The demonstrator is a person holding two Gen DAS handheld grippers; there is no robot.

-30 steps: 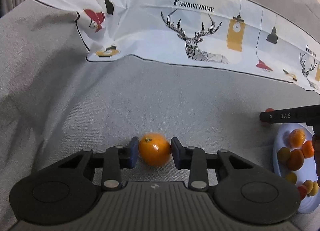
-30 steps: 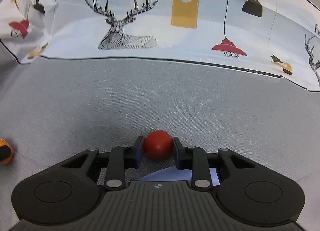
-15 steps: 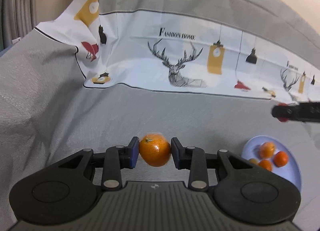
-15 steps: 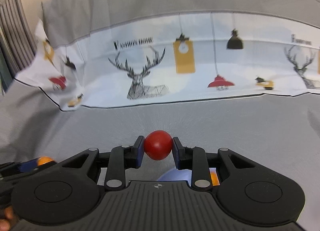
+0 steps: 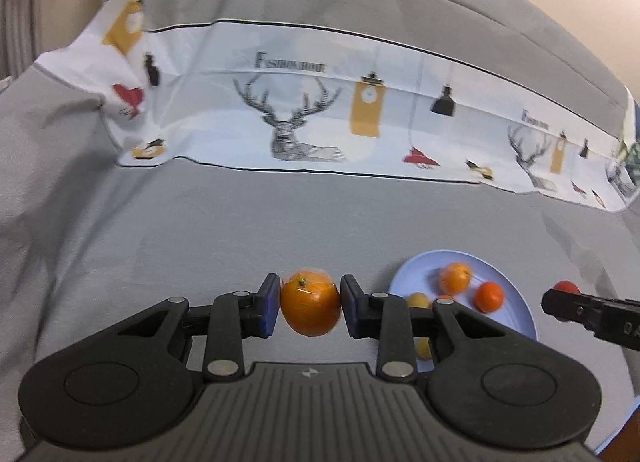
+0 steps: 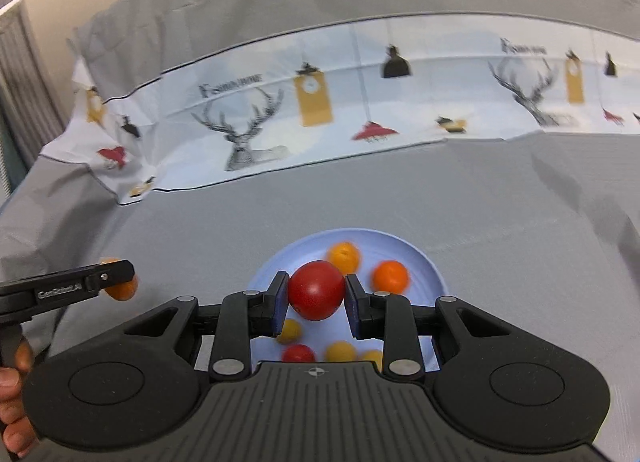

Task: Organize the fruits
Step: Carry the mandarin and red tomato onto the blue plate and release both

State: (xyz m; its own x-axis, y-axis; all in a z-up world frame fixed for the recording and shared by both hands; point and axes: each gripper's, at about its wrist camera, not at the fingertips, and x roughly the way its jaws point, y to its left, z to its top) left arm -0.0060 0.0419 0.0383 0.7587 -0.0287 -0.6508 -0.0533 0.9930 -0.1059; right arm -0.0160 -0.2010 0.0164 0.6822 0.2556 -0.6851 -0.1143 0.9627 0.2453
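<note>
Fruits are mid-carry: an orange (image 5: pixel 310 308) pinched between the left gripper (image 5: pixel 309 310) pads, clear of the grey cloth (image 5: pixel 280 221), and a red tomato (image 6: pixel 317 296) clamped in the right gripper (image 6: pixel 316 298), directly above the blue plate (image 6: pixel 434 274), seemingly for dropping among the fruit there.

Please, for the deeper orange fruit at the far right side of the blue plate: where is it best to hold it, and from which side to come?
Grip the deeper orange fruit across its widest middle, coming from above. It is round, so only the middle holds firmly. It looks free of its neighbours, but the blue plate rim is close behind, so a low approach would likely hit it.
</note>
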